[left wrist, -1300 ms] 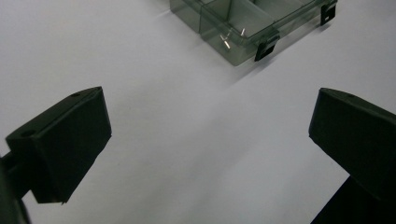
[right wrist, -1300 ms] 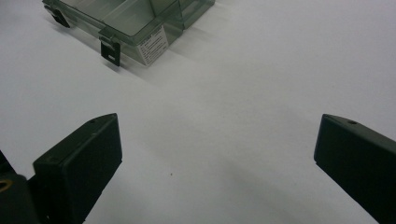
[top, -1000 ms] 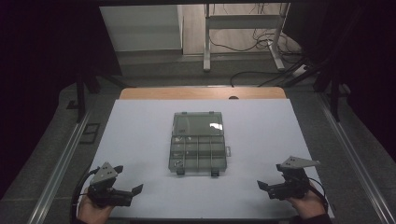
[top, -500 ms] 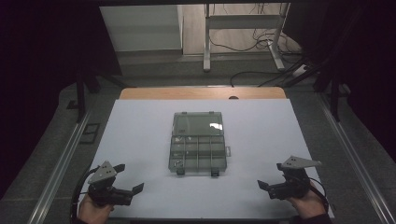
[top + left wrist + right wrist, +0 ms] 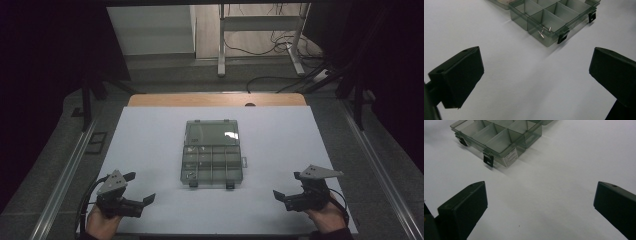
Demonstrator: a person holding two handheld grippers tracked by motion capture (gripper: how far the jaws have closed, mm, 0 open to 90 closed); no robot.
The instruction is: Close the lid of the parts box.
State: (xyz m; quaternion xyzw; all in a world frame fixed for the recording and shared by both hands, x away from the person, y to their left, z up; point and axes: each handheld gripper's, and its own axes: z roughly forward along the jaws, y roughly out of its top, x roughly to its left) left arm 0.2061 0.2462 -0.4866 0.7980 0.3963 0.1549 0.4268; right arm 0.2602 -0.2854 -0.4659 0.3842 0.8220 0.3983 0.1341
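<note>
Hovering at the near corners, the left gripper (image 5: 137,196) and right gripper (image 5: 285,192) have barely shifted in the last second — jaws spread wide, empty — while the open compartment box (image 5: 212,152) sits mid-table with small metal pins (image 5: 545,31) inside, untouched.
</note>
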